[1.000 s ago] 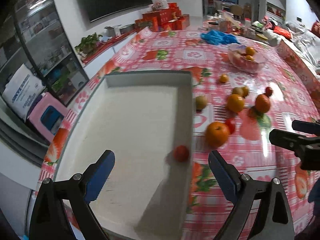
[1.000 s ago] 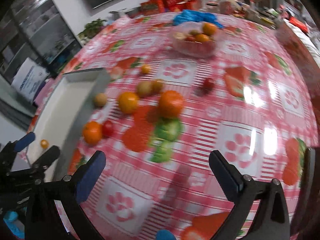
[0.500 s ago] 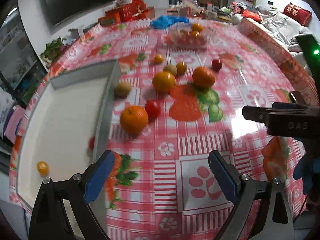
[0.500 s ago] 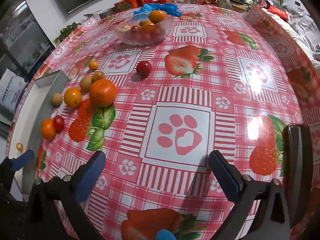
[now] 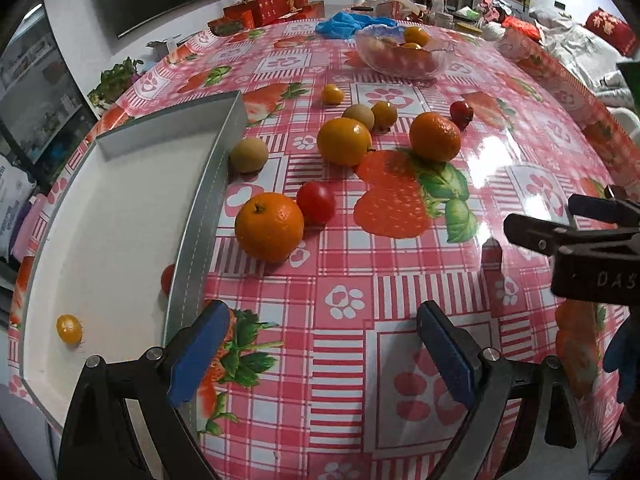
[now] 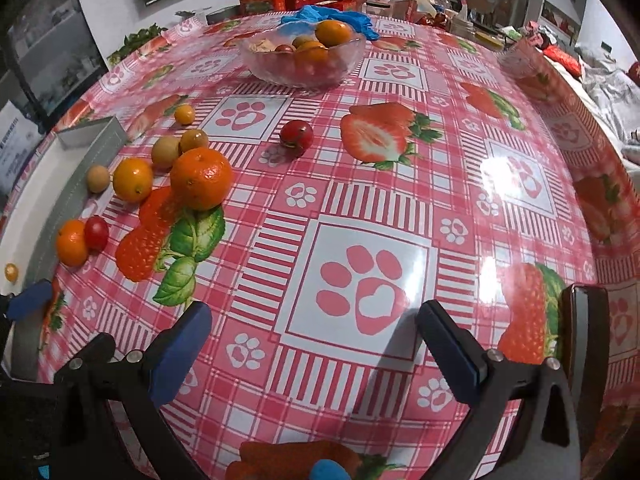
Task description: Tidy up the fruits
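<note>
A grey tray [image 5: 208, 184] with a white floor lies at the table's left; a small yellow tomato [image 5: 69, 329] and a red one [image 5: 167, 278] lie in it. Loose fruit lies right of the tray: an orange [image 5: 269, 226], a red tomato [image 5: 316, 202], a brown longan [image 5: 249, 155], a yellow-orange citrus [image 5: 344, 141], a mandarin [image 5: 435, 136]. My left gripper [image 5: 316, 356] is open and empty above the tablecloth, short of the orange. My right gripper [image 6: 316, 354] is open and empty over a paw print; the mandarin [image 6: 201, 179] lies far left of it.
A glass bowl [image 6: 304, 60] of fruit stands at the back, with blue gloves [image 6: 332, 16] behind it. A red tomato [image 6: 297, 133] lies alone mid-table. The right gripper's arm [image 5: 580, 240] shows at the right of the left wrist view. Red boxes [image 5: 272, 4] stand at the far edge.
The left gripper has swung right, from over the tray to over the tablecloth beside it. The right gripper has swung right, away from the fruit cluster. Both stayed open.
</note>
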A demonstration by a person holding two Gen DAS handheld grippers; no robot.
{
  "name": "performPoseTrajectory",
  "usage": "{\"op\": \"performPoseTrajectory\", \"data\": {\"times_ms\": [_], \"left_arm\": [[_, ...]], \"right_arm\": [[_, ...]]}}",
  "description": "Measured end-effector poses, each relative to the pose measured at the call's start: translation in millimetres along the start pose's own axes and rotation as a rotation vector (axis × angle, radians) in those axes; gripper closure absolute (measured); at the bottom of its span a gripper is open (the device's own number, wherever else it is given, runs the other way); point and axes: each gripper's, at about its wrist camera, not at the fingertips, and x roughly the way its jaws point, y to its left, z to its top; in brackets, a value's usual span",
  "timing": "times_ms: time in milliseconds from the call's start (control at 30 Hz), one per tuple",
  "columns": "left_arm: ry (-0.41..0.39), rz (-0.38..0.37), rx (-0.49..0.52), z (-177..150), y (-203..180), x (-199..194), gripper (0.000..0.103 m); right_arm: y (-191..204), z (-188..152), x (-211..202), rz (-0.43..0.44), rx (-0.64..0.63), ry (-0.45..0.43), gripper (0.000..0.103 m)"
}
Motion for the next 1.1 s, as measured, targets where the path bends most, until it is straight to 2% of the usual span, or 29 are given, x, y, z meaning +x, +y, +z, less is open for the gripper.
{"op": "performPoseTrajectory", "data": {"times_ms": [100,400,667,700,767,833,967,1100], "left_arm": [[0.002,-0.009,-0.017,3,3,3,0.008],[-0.011,-0.003,-0.044,12,14,9,0.008],[-0.053,0.008,-0.039,26,20,16,0.008],[-0.056,0.009,-0.032,27,20,17,0.010],[-0.061,-0.007,-0.036,29,21,17,0.024],[-0.058,-0.020,-0.047,32,23,18,0.032],[-0.064,-0.021,-0.055,35,26,18,0.046],[-0.065,-0.018,-0.057,36,25,18,0.049]], "right_arm": [[4,0,2,-0.025,-0.027,-0.002,0.000],[3,0,3,-0.024,-0.028,-0.027,0.000],[3,-1,3,-0.021,-0.032,-0.035,0.000],[3,-1,2,-0.021,-0.033,-0.036,0.000],[3,0,2,-0.021,-0.033,-0.039,0.000],[3,-1,2,-0.021,-0.032,-0.042,0.000],[3,-2,2,-0.023,-0.030,-0.056,0.000],[3,-3,2,-0.024,-0.027,-0.073,0.000]]}}
